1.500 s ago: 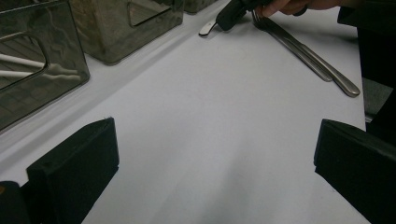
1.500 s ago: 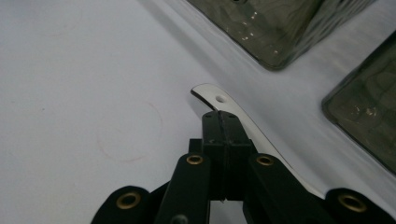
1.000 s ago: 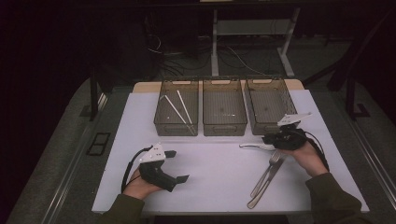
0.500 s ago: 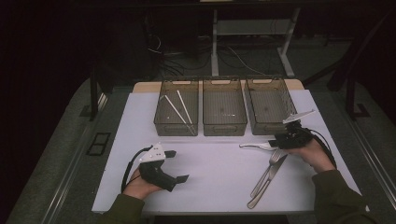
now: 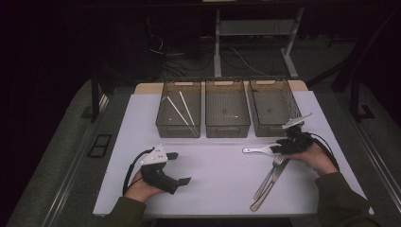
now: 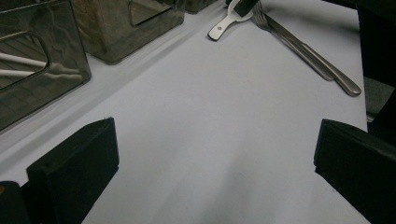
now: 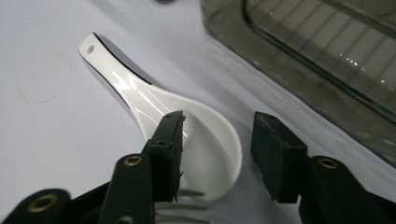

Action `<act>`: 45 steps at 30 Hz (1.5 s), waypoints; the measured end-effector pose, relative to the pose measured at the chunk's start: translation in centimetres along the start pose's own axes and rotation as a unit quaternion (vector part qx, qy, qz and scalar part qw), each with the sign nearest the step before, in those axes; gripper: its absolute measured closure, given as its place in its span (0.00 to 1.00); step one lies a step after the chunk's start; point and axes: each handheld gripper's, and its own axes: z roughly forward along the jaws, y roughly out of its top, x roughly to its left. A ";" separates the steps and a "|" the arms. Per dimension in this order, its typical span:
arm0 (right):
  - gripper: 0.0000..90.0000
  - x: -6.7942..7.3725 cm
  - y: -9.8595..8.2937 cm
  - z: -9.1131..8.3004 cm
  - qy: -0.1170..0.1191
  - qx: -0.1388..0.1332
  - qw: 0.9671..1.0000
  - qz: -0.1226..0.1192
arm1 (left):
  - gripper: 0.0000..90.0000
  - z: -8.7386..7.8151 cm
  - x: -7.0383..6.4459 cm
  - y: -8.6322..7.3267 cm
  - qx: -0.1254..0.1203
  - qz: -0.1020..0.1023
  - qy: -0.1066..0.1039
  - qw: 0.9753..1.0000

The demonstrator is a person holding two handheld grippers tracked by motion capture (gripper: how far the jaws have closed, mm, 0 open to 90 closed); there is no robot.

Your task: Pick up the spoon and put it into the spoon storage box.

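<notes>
Right tool [image 7: 217, 154] has crept forward onto the white spoon [image 7: 187, 121] lying on the bench [image 5: 217, 170] near the right bin [image 5: 274, 106], jaws apart straddling its bowl to grab it, while left tool [image 5: 163, 165] rests idle, jaws wide.

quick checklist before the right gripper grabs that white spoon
1. Right gripper open: ok, jaws stand apart.
2. Jaws lined up on the white spoon: ok, they straddle its bowl; contact cannot tell.
3. Spoon free of the forks: cannot tell, fork tines lie right by the bowl.
4. Right bin free to take it: ok, it looks empty.
5. Left gripper out of the way: ok, open and resting far across the table.
</notes>
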 end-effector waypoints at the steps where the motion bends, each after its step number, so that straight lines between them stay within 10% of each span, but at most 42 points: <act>1: 0.61 0.1 0.0 0.0 0.002 0.002 1.000 -0.002 | 0.00 0.0 0.0 0.0 0.000 0.000 0.000 1.000; 22: 0.92 0.5 -0.2 -0.8 0.024 -0.005 0.998 -0.061 | 0.00 0.0 0.0 0.0 -0.001 0.001 0.000 1.000; 45: 0.92 0.4 0.1 -3.3 0.004 -0.087 0.994 -0.069 | 0.00 0.1 0.0 0.0 -0.006 0.007 -0.010 1.000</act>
